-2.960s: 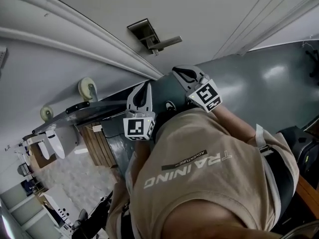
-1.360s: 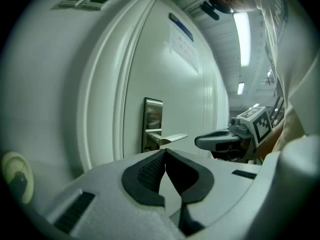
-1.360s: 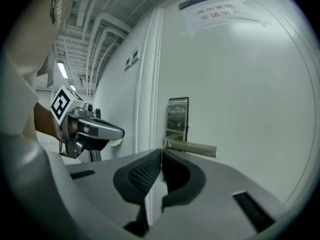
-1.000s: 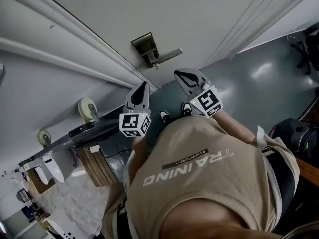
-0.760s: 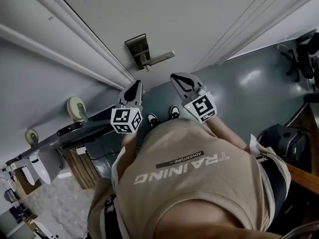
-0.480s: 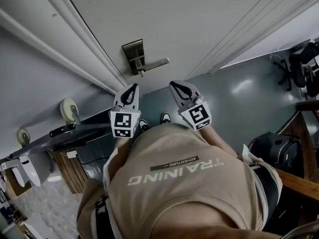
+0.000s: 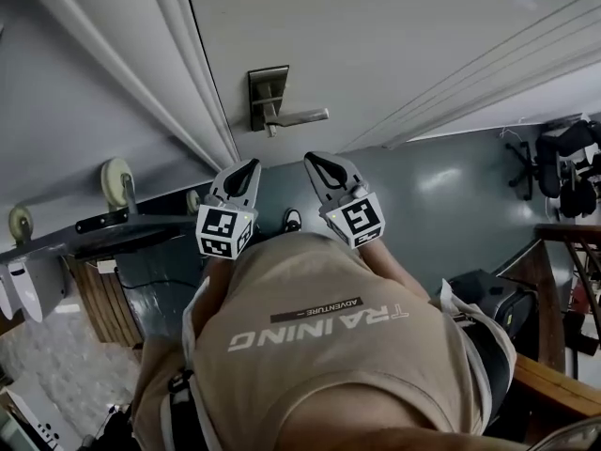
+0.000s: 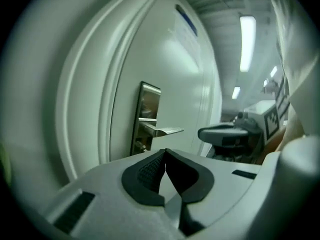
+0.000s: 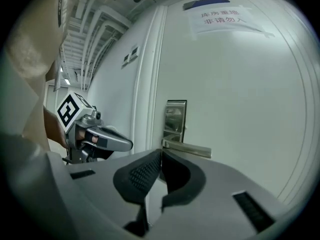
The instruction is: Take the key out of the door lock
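Left gripper (image 7: pixel 254 163): jaws pressed together, tips meeting, nothing between them, confirmed in the left gripper view (image 8: pixel 165 152), where the pads touch along the front edge. Right gripper (image 7: pixel 308 157): same, jaws closed tip to tip and empty; the right gripper view (image 9: pixel 161 152) shows the pads meeting at the front with only a hollow behind them. Neither tool touches anything. Both hang side by side in front of the door (image 7: pixel 394 36), near the lock but apart from it, and point toward it. Lock plate (image 7: pixel 268 92) is metal and sits on the door close to the door frame (image 7: pixel 192 54), with the lever handle (image 7: pixel 302 116) sticking out from it away from the frame. The key (image 7: pixel 270 132) is a small stub poking out of the plate just under the lever, also seen in the left gripper view (image 8: pixel 143 146); it is too small for detail. It sits in the lock, with no jaw on it. A paper sign (image 9: pixel 222 16) is stuck high on the door. The person's tan shirt (image 7: pixel 310 346) fills the lower head view, with grey floor (image 7: pixel 441 186) beyond.
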The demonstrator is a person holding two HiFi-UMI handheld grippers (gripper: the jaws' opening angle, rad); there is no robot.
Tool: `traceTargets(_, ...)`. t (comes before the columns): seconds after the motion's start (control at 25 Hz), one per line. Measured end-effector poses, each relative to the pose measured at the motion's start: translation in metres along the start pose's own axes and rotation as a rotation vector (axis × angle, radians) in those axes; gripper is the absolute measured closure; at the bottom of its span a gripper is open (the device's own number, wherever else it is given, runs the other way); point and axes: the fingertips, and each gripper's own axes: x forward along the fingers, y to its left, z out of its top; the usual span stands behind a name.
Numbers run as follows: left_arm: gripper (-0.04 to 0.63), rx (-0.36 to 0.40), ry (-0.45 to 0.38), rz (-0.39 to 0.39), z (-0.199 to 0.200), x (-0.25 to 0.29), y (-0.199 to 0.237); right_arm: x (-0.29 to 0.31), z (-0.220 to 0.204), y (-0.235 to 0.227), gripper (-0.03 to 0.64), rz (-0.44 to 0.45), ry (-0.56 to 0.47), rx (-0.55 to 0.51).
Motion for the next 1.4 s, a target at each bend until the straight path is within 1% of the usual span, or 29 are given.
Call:
traceTargets(0.08,0.586,-0.218,-0.04,-0.067,-0.002,0.0,0.003,0.003,0.002,0.003,0.601,0.003,-0.009,-0.003)
traceTargets(0.12,0.586,-0.295,-0.055,-0.085,-0.002,0.001,0.004,0.004,0.003,0.005,0.601,0.004,-0.011,-0.003)
traceTargets(0.24,0.586,-0.444,-0.085,-0.092,0.0,0.007,0.01,0.005,0.006,0.006,0.601,0.007,-0.016,-0.016)
traceTargets(0.32,0.586,-0.556,-0.097,-0.101,-0.001,0.012,0.016,0.005,0.01,0.005,0.601,0.003,-0.022,-0.029)
traceTargets(0.48,0.584,-0.749,-0.12,-0.128,-0.002,0.024,0.028,0.001,0.013,-0.006,0.601,-0.034,-0.034,-0.026)
traceTargets(0.68,0.584,-1.0,-0.209,-0.17,-0.001,0.029,0.047,0.0,0.011,-0.017,0.601,-0.065,-0.038,-0.017)
traceTargets(0.76,0.584,-1.082,-0.221,-0.196,-0.005,0.033,0.05,0.0,0.01,-0.019,0.601,-0.073,-0.035,-0.012)
traceTargets(0.84,0.584,-1.112,-0.2,-0.219,-0.012,0.038,0.052,0.0,0.008,-0.02,0.601,-0.077,-0.029,-0.011)
traceTargets(0.96,0.583,-1.13,-0.159,-0.247,-0.021,0.044,0.055,0.002,0.005,-0.021,0.601,-0.078,-0.018,-0.011)
traceTargets(1.0,0.571,-1.132,-0.147,-0.247,-0.024,0.046,0.057,0.003,0.004,-0.021,0.601,-0.079,-0.014,-0.011)
traceTargets(1.08,0.476,-1.123,-0.118,-0.235,-0.029,0.052,0.059,0.002,0.001,-0.022,0.601,-0.089,-0.003,-0.007)
traceTargets(1.12,0.458,-1.12,-0.106,-0.23,-0.031,0.055,0.059,0.0,-0.001,-0.023,0.601,-0.098,0.004,-0.003)
traceTargets(1.24,0.458,-1.131,-0.086,-0.228,-0.037,0.069,0.059,-0.003,-0.007,-0.028,0.601,-0.121,0.026,0.005)
traceTargets(1.4,0.459,-1.17,-0.053,-0.256,-0.046,0.082,0.059,-0.001,-0.01,-0.032,0.601,-0.134,0.041,0.009)
